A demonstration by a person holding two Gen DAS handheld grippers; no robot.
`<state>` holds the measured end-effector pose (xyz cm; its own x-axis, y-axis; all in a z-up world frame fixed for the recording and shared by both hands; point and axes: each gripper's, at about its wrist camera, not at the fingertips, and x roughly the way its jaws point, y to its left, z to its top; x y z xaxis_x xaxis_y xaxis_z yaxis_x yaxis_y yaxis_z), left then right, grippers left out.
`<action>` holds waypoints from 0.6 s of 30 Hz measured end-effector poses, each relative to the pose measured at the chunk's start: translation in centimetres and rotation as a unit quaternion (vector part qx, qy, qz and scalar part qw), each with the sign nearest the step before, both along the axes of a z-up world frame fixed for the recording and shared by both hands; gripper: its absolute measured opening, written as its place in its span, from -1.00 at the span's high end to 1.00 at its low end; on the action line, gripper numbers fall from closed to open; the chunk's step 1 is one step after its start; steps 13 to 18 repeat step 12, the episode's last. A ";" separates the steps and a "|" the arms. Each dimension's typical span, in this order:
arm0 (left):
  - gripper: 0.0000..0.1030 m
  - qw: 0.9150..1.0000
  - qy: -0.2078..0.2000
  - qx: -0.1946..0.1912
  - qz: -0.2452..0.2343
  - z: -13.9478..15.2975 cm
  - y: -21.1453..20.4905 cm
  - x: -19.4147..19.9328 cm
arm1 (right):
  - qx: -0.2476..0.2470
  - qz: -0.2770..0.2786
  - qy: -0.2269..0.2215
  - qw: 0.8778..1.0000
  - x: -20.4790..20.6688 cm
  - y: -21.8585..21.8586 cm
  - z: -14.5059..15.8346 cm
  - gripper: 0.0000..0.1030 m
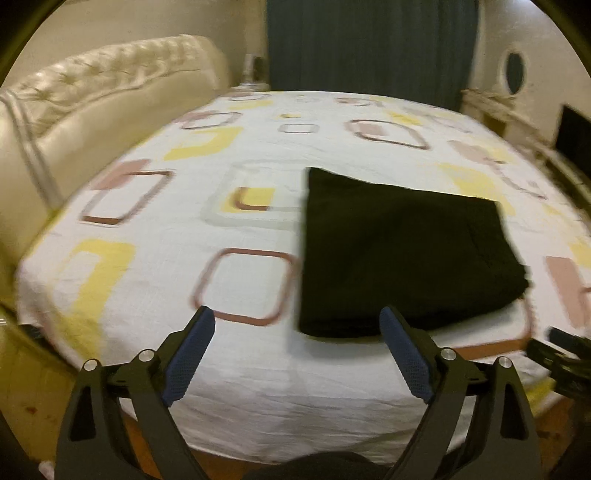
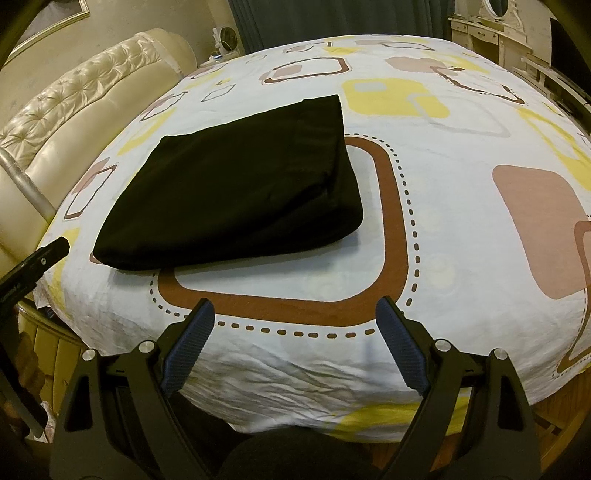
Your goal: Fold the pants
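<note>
The black pants point(image 1: 402, 254) lie folded into a compact rectangle on the bed, flat on the patterned sheet; they also show in the right wrist view point(image 2: 236, 184). My left gripper point(image 1: 297, 321) is open and empty, held over the near edge of the bed, its right finger just in front of the pants' near edge. My right gripper point(image 2: 293, 314) is open and empty, over the near edge of the bed, to the right of and short of the pants. The other gripper shows at the left edge of the right wrist view point(image 2: 33, 266) and at the right edge of the left wrist view point(image 1: 561, 354).
The bed sheet point(image 2: 443, 221) is white with brown, yellow and pink squares. A cream tufted headboard point(image 1: 92, 92) runs along the left. Dark curtains point(image 1: 369, 44) hang behind the bed. A white dresser point(image 2: 487, 33) stands at the far right.
</note>
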<state>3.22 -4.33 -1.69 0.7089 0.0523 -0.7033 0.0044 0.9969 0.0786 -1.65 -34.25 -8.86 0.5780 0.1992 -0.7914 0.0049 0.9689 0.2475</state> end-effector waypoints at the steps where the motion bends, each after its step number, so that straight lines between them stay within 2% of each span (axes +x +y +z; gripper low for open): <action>1: -0.75 1.000 -0.023 -0.005 0.000 0.3 0.3 -0.4 | 0.000 0.000 0.000 1.000 0.0 0.0 0.0 -0.72; 3: -0.75 0.999 -0.033 -0.010 -0.012 0.7 0.4 -0.7 | 0.001 0.000 0.001 1.000 0.0 0.0 0.0 -0.72; 7: -0.75 0.999 -0.042 0.014 -0.021 1.7 0.5 -0.7 | 0.008 -0.001 0.005 1.000 0.0 -0.3 0.0 -0.72; 9: -0.75 0.999 -0.031 0.000 -0.026 2.2 1.3 0.1 | 0.020 -0.004 0.002 1.000 0.2 -0.8 0.4 -0.72; 12: -0.75 1.000 -0.021 0.002 0.012 2.4 3.6 3.5 | 0.036 -0.006 -0.012 0.999 1.2 -2.0 1.5 -0.72; 18: -0.75 1.000 -0.021 0.002 0.012 2.4 3.6 3.5 | 0.036 -0.006 -0.012 0.999 1.2 -2.0 1.5 -0.72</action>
